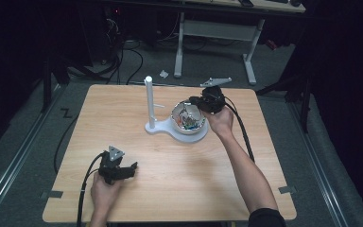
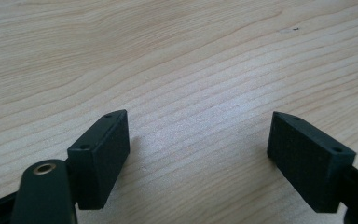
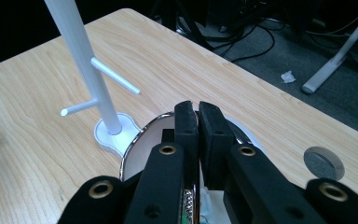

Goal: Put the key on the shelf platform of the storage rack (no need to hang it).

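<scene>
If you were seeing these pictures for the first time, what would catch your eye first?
A white stand with side pegs rises mid-table, its base carrying a white bowl. The right tongs sit over the bowl's rim with jaws pressed together. The left tongs rest open on the bare table near its front edge.

Table (image 1: 170, 161) brightly lit, surroundings dark, edges perhaps slightly soft

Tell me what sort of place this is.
Probably a lab or workshop set up for recording: a bare wooden table ringed by dark curtains, loose cables on the grey floor, and another desk's white legs behind.
</scene>
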The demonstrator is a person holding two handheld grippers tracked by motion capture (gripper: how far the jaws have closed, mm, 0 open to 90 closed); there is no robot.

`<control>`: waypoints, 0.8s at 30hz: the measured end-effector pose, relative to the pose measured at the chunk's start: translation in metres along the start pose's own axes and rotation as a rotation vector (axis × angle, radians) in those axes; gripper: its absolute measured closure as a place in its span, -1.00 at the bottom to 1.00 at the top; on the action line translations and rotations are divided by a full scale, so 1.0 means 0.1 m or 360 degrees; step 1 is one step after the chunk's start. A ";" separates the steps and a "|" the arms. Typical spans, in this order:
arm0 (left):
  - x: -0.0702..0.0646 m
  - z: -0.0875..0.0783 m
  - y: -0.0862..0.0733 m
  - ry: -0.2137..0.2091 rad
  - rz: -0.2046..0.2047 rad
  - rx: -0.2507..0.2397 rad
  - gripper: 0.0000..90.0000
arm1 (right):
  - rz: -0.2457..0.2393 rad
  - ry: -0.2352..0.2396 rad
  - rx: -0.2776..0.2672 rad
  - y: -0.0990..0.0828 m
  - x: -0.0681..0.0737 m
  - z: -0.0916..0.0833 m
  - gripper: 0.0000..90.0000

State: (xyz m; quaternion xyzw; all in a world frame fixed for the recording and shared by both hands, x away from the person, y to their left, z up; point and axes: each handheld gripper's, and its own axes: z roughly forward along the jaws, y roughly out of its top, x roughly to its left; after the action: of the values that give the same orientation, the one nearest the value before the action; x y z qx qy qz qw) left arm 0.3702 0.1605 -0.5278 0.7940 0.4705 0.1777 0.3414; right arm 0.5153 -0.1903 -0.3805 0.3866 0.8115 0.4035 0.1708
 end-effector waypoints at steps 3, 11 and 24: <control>0.00 0.00 0.00 -0.0001 -0.0003 -0.0002 -0.52 | 0.0005 -0.0003 0.0018 -0.02 0.01 0.04 0.94; 0.00 0.00 0.00 -0.0002 -0.0002 -0.0001 -0.52 | -0.0010 -0.0020 0.0039 -0.07 0.03 0.13 0.94; 0.00 0.00 0.00 -0.0002 -0.0002 -0.0002 -0.52 | -0.0039 0.0003 0.0069 -0.13 0.08 0.23 0.94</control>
State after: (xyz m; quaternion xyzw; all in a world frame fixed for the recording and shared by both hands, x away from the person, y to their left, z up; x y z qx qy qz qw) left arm 0.3702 0.1605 -0.5279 0.7936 0.4708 0.1774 0.3423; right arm 0.5170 -0.1767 -0.4039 0.3799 0.8249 0.3840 0.1665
